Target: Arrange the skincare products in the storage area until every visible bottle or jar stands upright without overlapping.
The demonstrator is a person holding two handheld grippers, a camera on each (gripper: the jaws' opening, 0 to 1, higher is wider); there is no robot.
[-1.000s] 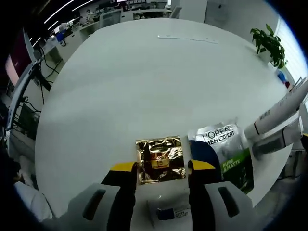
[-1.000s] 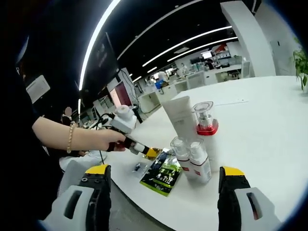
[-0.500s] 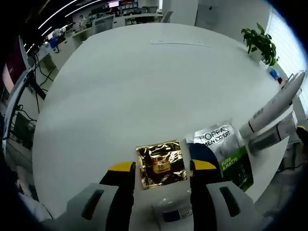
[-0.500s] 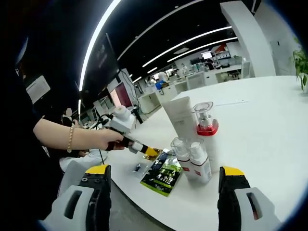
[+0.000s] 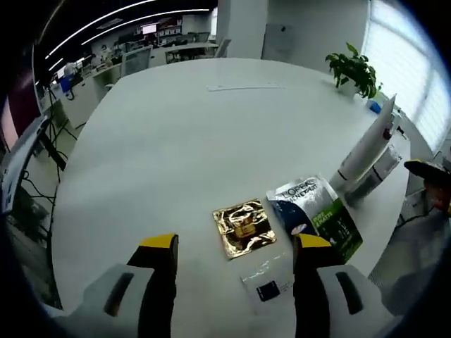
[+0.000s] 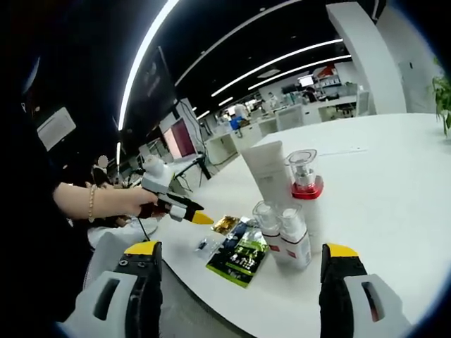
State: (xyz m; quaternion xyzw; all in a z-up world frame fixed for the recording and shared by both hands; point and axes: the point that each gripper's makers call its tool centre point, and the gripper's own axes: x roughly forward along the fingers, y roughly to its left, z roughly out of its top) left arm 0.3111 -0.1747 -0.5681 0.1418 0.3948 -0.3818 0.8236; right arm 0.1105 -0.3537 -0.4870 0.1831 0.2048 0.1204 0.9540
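Left gripper (image 5: pixel 236 243), jaws wide apart, at frame bottom over white table (image 5: pixel 176 127). Gold sachet (image 5: pixel 244 227) at centre, green/white sachet (image 5: pixel 316 215) to its right, small clear packet (image 5: pixel 268 280) below. Tall white tube (image 5: pixel 366 144) at right edge, prob. upright.

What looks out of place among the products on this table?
Three sachets lie flat: a gold sachet, a green and white sachet and a small clear packet. The tube and bottles beside them stand upright. Nothing looks spilled or damaged.

Left looks down, right level — both share the sachets (image 5: pixel 316 215) (table edge (image 6: pixel 232 289)).
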